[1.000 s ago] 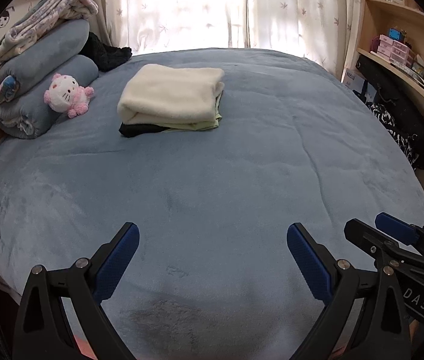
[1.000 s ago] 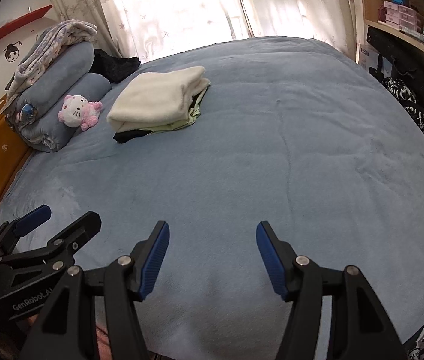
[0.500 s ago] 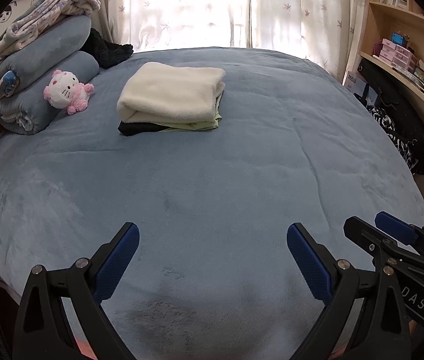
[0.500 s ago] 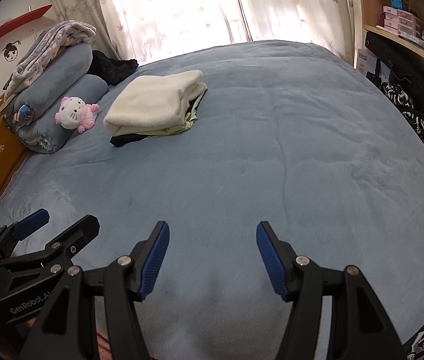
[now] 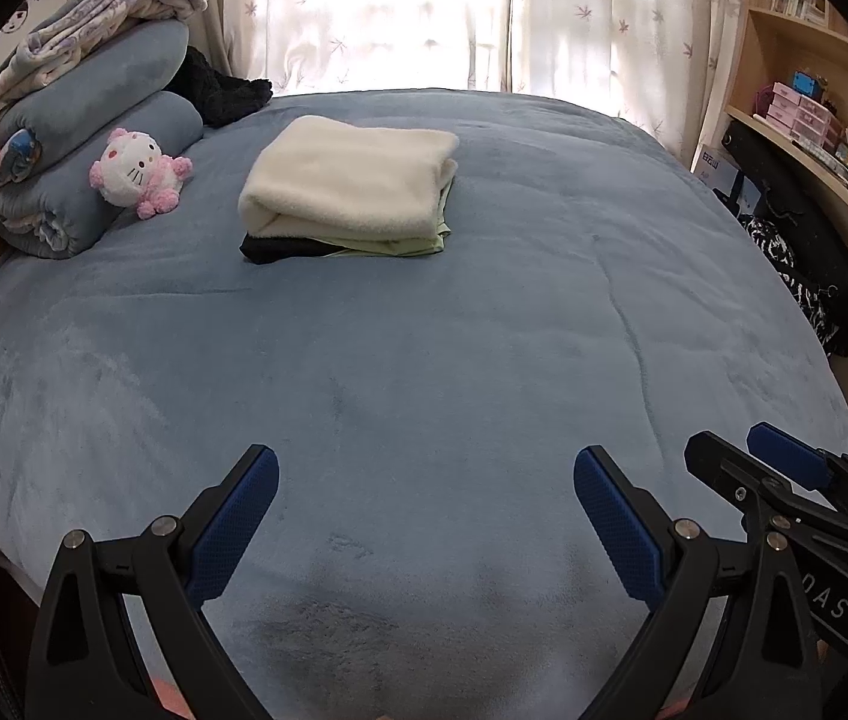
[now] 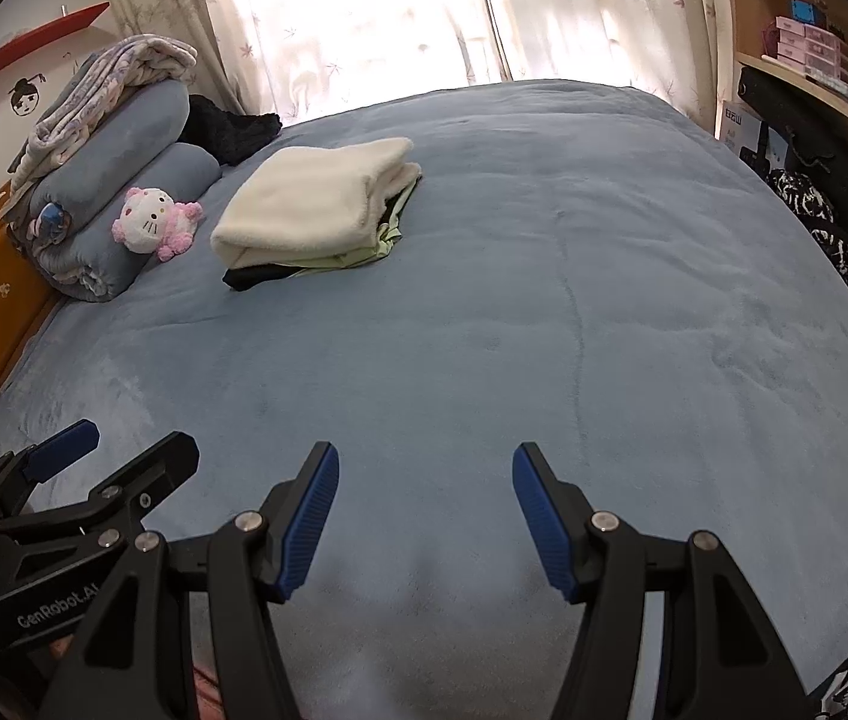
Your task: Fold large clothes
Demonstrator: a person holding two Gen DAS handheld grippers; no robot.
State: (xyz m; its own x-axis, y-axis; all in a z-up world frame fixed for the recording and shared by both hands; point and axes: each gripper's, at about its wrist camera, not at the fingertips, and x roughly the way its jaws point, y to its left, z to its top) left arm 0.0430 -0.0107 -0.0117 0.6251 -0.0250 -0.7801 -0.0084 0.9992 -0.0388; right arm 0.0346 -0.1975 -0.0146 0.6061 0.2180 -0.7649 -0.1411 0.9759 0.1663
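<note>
A stack of folded clothes (image 5: pixel 352 189) (image 6: pixel 310 204) lies on the far left part of the blue bed cover (image 5: pixel 454 330) (image 6: pixel 544 300): a cream fleece on top, a pale green piece under it, a black one at the bottom. My left gripper (image 5: pixel 424 474) hovers open over the near edge of the bed, nothing between its blue pads. My right gripper (image 6: pixel 424 468) is open too, empty, beside the left. Each gripper shows in the other's view: the right gripper (image 5: pixel 742 456) at the lower right, the left gripper (image 6: pixel 124 450) at the lower left. Both are far from the stack.
Rolled blue blankets (image 5: pixel 82 138) with a patterned quilt on top and a pink-and-white plush toy (image 5: pixel 136 174) sit at the far left. A black garment (image 5: pixel 214 87) lies behind them. Shelves and dark bags (image 5: pixel 802 240) line the right side. Curtains hang at the back.
The views have shifted very slightly; the stack and blankets sit a touch differently in frame. Both grippers stay open and empty, and nothing on the bed has moved.
</note>
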